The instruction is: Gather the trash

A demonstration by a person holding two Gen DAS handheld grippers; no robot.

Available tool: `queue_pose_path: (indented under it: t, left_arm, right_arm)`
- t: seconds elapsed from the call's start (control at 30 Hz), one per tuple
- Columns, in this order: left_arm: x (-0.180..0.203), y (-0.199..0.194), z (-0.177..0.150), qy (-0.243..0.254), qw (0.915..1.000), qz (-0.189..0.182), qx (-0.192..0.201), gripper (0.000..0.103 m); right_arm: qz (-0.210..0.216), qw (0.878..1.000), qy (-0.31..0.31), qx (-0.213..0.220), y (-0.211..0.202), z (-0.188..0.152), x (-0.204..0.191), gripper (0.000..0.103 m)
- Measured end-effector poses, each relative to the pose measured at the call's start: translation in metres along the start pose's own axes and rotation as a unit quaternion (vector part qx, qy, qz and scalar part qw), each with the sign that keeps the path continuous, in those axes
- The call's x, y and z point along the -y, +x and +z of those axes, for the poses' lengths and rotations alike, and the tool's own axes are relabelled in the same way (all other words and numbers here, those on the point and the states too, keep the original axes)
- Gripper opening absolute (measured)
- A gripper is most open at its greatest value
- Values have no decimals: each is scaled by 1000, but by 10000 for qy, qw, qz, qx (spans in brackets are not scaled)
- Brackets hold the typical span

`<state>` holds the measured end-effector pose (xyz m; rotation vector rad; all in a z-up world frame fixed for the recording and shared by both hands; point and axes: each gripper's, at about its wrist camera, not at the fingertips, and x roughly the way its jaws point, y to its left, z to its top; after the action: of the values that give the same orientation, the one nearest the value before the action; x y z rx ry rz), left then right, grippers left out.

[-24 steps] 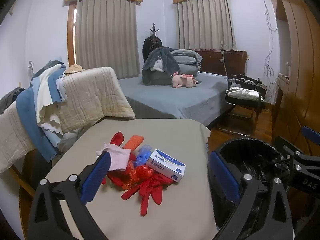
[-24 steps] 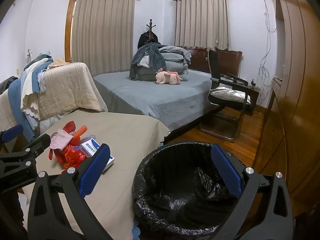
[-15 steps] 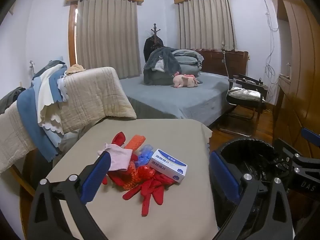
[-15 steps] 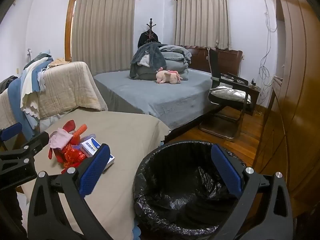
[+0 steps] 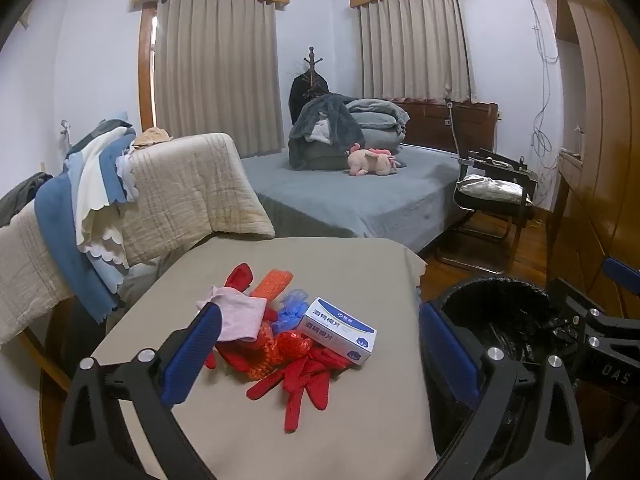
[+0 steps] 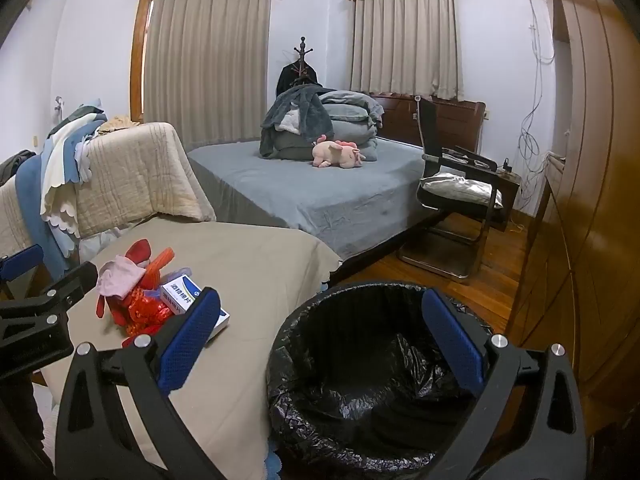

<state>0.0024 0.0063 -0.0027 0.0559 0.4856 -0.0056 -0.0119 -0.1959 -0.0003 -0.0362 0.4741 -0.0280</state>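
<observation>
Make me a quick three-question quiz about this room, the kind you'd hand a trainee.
1. True or false: the left gripper holds the white box.
2. Which lies on the bed: A) pink plush toy, B) book, C) shoe?
3. What lines the trash bin beside the table?

Key: 1 false, its jaws are open and empty, as are the right gripper's. 2 A. 3 a black bag.

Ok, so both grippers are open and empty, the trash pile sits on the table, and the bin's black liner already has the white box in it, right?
Not quite: the white box still lies on the table beside the red trash pile. The right wrist view shows the bin liner empty. The rest holds.
</observation>
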Motion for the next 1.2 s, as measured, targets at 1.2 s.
queue_pose_path:
  t: [1.2]
  left_arm:
    - [2, 0, 0, -4, 10000, -6, -15, 97]
  right_arm:
    - [10, 10000, 16, -49, 6, -8, 0, 98]
